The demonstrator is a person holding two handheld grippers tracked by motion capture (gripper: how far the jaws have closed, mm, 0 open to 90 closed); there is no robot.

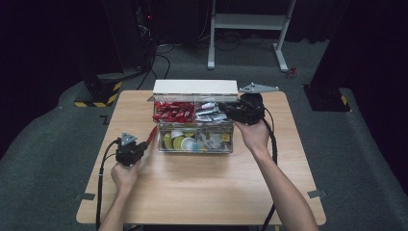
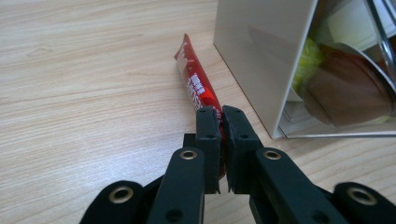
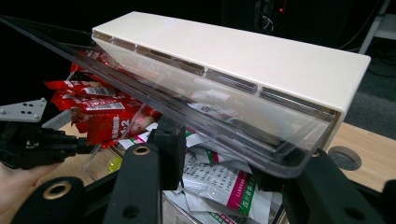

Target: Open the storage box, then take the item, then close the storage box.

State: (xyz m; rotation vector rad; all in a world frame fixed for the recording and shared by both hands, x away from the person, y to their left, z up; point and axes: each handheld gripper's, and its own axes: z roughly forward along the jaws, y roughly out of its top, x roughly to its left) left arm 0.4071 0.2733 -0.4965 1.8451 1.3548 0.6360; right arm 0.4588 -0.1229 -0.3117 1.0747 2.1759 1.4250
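A light wooden table point(image 1: 202, 187) is seen from above, set on a grey floor point(image 1: 43, 144). At its far middle a clear compartmented box point(image 1: 195, 143) is placed, with a cream-white back bar point(image 1: 195, 87) along its far edge. The box's far-left compartment is packed with red sachets point(image 1: 174, 111), the far-right one with white sachets point(image 1: 211, 113), and the near compartments with yellow and white round capsules point(image 1: 179, 140) and small packets.

The clear lid point(image 3: 196, 107) of the box is raised and tilted up from the back bar. In the right gripper view it is seen crossing between the two black jaws, which stand wide apart, one below and one at the lid's free edge; whether the lid is actually pinched cannot be told. The right gripper point(image 1: 240, 109) is held at the box's far-right corner, over the white sachets point(image 3: 219, 182).

The left gripper point(image 1: 131, 149) is held near the table's left side, just beside the box's near-left corner. Its jaws are nearly closed and clamped on the near end of a single red sachet point(image 2: 196, 81). The sachet is laid on the tabletop, stretched away from the jaws, just left of the box's white side wall point(image 2: 257, 60) and apparently clear of it.
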